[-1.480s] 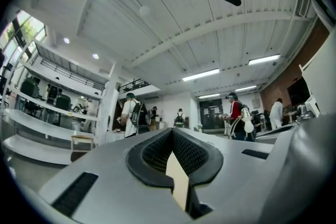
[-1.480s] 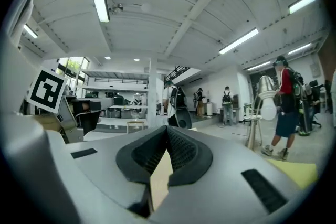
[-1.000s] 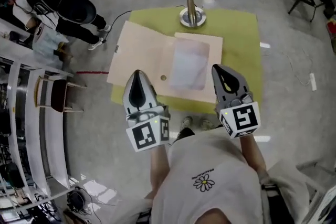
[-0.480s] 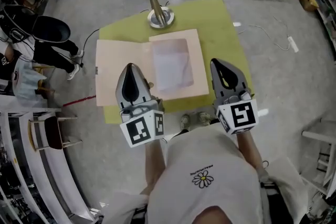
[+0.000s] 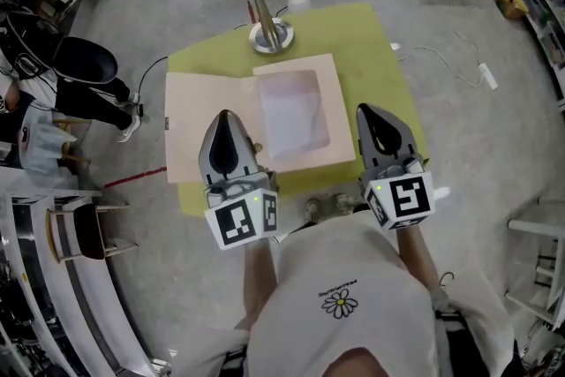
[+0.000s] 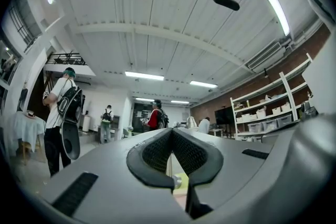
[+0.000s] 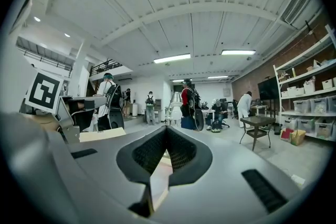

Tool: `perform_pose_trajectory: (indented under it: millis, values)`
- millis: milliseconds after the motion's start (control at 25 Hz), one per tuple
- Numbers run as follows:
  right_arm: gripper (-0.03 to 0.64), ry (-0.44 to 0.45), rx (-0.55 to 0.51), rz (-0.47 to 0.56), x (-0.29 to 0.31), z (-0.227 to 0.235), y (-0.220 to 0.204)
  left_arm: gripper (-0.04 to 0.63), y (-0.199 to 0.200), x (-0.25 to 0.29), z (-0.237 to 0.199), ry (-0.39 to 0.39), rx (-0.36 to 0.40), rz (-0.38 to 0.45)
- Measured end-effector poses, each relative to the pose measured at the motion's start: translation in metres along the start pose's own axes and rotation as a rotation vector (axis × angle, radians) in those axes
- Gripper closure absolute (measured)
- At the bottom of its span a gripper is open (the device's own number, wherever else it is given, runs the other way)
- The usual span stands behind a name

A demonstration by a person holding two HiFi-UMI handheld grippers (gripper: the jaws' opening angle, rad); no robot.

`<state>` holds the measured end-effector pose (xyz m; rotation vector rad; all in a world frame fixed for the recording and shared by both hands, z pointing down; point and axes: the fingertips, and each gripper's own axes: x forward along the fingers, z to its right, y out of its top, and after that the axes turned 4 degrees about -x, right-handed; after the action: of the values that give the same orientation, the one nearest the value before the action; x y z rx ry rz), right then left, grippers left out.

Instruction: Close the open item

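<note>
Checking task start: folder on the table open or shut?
Open: the folder lies spread flat, two leaves side by side, pale sheet on one.

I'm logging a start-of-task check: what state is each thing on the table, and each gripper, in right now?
Beige paper folder: open, flat on the yellow-green cloth.
White sheet: flat in the folder's right half.
Silver desk lamp: standing; lit or not, can't tell.
Left gripper: shut, empty.
Right gripper: shut, empty.

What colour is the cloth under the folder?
The cloth is yellow-green. The head view shows it best.
</note>
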<state>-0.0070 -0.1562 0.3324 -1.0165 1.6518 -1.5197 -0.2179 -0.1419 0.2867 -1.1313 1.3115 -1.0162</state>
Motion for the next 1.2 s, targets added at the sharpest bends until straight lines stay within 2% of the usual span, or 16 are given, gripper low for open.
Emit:
perform_pose_trajectory:
  millis: [200, 400, 480, 520, 640, 760, 880, 1040, 1120, 1200]
  values:
    - [0.607, 0.042, -0.006, 0.004, 0.002, -0.015, 0.003, 0.581, 0.000, -0.016, -0.014, 0.044, -0.020, 0.004]
    - [0.607, 0.077, -0.011, -0.005, 0.005, -0.026, 0.004, 0.572, 0.006, -0.032, -0.059, 0.153, -0.141, 0.061]
    - [0.607, 0.086, -0.019, -0.011, 0.006, -0.027, 0.004, 0.430, 0.008, -0.040, -0.081, 0.199, -0.158, 0.088]
    - [0.607, 0.087, -0.021, -0.015, 0.006, -0.026, 0.003, 0.380, 0.007, -0.043, -0.092, 0.221, -0.156, 0.088]
    - [0.607, 0.089, -0.016, -0.028, 0.007, -0.026, -0.004, 0.324, -0.007, -0.057, -0.127, 0.290, -0.157, 0.058]
    - [0.607, 0.097, -0.009, -0.047, 0.008, -0.027, -0.009, 0.291, -0.030, -0.076, -0.158, 0.370, -0.200, 0.021]
    - [0.607, 0.103, -0.014, -0.066, 0.010, -0.026, -0.010, 0.248, -0.060, -0.093, -0.180, 0.441, -0.299, -0.006]
    - [0.607, 0.109, -0.012, -0.085, 0.012, -0.031, -0.016, 0.227, -0.114, -0.114, -0.201, 0.512, -0.460, -0.072]
    - [0.607, 0.117, -0.015, -0.096, 0.012, -0.035, -0.019, 0.227, -0.141, -0.119, -0.204, 0.511, -0.534, -0.125]
    - [0.607, 0.128, -0.018, -0.106, 0.011, -0.038, -0.022, 0.227, -0.165, -0.117, -0.201, 0.473, -0.616, -0.178]
